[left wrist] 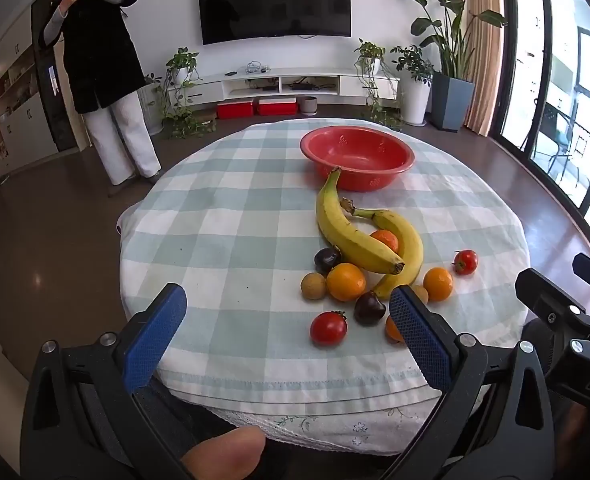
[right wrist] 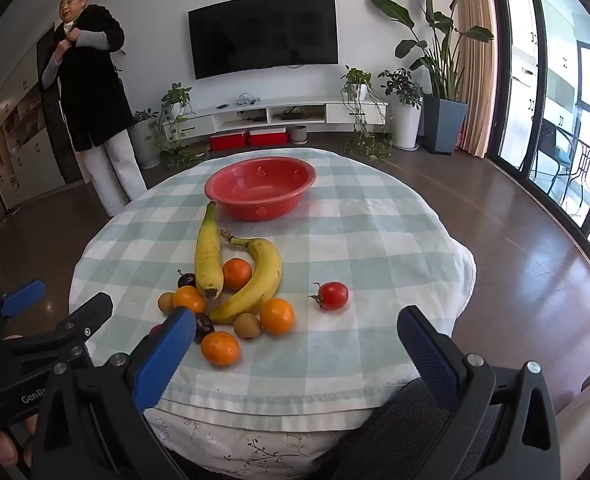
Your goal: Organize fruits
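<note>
At the far left of the room a person in a dark coat stands on the floor, well apart from the round surface with its checked cloth.

The left claw hangs above the near edge of the surface, its blue pads spread wide with nothing between them. Just beyond it lies the fruit cluster: two bananas, the longer one lying across the shorter; four oranges, the left-hand one beside a brown kiwi; two dark plums; and two tomatoes, one near and one alone at the right. A second kiwi counts clearly only in the right wrist view. No fruit lies in the red bowl, which sits behind the bananas with the longer banana's stem at its rim.

The right claw is likewise wide apart and holds nothing.

The right wrist view shows the fourth orange whole; the left view half hides it behind a pad. The left view alone shows the near tomato in full.
</note>
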A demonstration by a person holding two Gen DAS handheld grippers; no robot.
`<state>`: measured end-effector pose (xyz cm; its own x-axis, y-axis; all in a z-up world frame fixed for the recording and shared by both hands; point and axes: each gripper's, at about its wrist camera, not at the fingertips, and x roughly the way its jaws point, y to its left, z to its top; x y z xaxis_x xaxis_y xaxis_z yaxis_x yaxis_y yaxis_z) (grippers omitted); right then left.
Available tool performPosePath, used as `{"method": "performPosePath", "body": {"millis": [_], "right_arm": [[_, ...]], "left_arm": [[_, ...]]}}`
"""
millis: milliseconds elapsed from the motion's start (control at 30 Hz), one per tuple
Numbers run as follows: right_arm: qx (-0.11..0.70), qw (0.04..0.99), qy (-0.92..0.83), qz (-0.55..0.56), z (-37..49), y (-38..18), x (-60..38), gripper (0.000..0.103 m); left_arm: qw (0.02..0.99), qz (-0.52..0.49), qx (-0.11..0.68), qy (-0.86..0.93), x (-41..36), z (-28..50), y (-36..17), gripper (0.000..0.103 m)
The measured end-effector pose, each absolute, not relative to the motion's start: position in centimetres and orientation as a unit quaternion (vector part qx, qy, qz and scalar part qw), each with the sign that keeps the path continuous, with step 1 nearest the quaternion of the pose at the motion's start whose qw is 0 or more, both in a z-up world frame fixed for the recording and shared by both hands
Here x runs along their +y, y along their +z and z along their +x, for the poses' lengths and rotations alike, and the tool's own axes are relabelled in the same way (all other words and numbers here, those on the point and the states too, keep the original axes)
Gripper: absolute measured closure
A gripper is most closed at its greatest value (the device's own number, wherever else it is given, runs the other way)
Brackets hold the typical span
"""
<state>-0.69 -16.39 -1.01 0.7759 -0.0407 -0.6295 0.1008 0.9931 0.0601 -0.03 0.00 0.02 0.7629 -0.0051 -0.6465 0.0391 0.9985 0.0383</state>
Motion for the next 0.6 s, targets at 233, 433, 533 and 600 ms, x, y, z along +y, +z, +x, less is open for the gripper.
{"method": "performPosePath", "body": {"millis": [233, 433, 533, 600], "right_arm": [[0.33, 0.942, -0.037, 0.046, -0.81, -0.91, -16.42, 0.0], [0.329, 0.942, -0.038, 0.044, -0.82, -0.97, -16.36, 0.0], [0.33, 0.942, -0.038, 0.044, -0.82, -1.01, -16.35, 0.0], [0.33, 0.942, -0.038, 0.044, -0.82, -1.04, -16.34, 0.0]], "left_arm": [[0.936, 0.018, 0.35, -0.017, 0.17, -0.13, 0.06, 0.0], [0.936, 0.02, 0.351, -0.016, 0.54, 0.03, -0.22, 0.0], [0.936, 0.02, 0.352, -0.015, 0.25, -0.1, -0.53, 0.0], [0.936, 0.02, 0.352, -0.015, 0.21, -0.07, -0.59, 0.0]]}}
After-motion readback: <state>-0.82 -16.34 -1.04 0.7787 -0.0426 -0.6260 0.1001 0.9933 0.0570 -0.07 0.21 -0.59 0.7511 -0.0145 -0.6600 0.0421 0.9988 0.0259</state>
